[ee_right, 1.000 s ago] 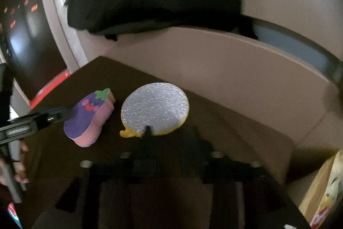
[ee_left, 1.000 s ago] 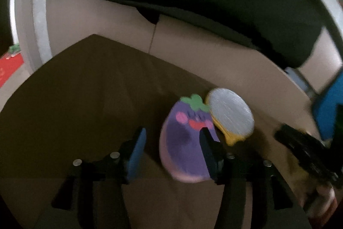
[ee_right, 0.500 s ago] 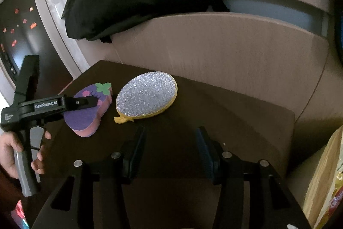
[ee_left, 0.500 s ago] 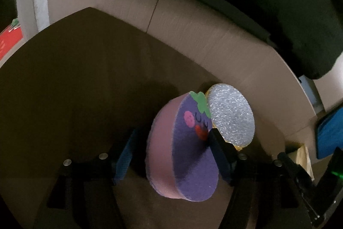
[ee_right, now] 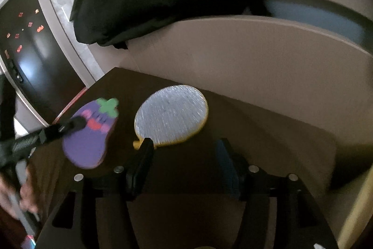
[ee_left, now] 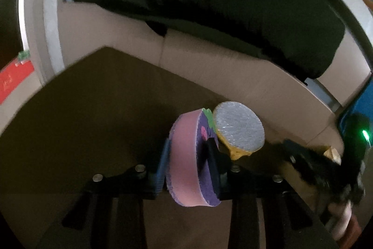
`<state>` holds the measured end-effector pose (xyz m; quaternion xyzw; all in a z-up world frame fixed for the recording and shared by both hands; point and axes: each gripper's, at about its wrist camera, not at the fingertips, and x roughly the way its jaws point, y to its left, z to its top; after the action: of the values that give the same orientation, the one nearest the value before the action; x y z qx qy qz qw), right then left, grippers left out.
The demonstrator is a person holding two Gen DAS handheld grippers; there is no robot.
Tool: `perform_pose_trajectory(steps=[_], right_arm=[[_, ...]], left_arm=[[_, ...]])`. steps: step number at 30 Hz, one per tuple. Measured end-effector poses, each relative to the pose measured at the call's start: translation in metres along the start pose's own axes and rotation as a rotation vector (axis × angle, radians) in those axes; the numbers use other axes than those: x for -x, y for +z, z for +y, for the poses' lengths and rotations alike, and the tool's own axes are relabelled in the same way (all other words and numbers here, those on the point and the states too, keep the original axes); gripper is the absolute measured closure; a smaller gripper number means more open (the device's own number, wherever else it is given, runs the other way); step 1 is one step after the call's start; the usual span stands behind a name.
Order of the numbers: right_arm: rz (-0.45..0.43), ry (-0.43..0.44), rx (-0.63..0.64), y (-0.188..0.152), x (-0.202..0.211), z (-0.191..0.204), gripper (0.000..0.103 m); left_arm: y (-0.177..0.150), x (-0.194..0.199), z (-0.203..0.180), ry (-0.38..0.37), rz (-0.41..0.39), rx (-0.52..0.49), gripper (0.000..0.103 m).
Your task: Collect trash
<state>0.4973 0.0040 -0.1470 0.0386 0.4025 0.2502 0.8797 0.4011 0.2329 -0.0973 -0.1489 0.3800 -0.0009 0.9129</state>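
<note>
Right wrist view: your right gripper (ee_right: 184, 160) stands wide and empty, jaws just opened; the round silver scrubber (ee_right: 171, 118) lies flat just ahead, long axis slanting up-right. Your left gripper (ee_left: 187, 156), just closed, clamps the eggplant sponge (ee_left: 186, 160).

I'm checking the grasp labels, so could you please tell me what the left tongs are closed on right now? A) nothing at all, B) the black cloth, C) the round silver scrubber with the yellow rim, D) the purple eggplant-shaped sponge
D: the left tongs have just been closing and now pinch the eggplant sponge on its two faces, while the silver scrubber lies on the dark table.
</note>
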Motion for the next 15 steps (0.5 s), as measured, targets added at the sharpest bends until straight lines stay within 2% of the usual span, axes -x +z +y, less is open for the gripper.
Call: perform_pose_trajectory(steps=[2,5,9,15], right_arm=[[0.016,-0.016,-0.004,0.008,-0.014,0.004,0.048],[0.019,-0.096,-0.027,0.017,-0.030,0.007,0.049],[0.020,-0.078,-0.092,0.023,-0.045,0.008,0.049],[0.048,-0.135,-0.103,0.026,-0.063,0.019,0.047]], left_arm=[[-0.003,0.016,0.009,0.014,-0.029,-0.009,0.070],[-0.010,0.043,0.026,0.041,-0.086,-0.018,0.070],[-0.021,0.065,0.046,0.065,-0.128,-0.019,0.070],[-0.038,0.079,0.074,0.085,-0.157,-0.004,0.070]])
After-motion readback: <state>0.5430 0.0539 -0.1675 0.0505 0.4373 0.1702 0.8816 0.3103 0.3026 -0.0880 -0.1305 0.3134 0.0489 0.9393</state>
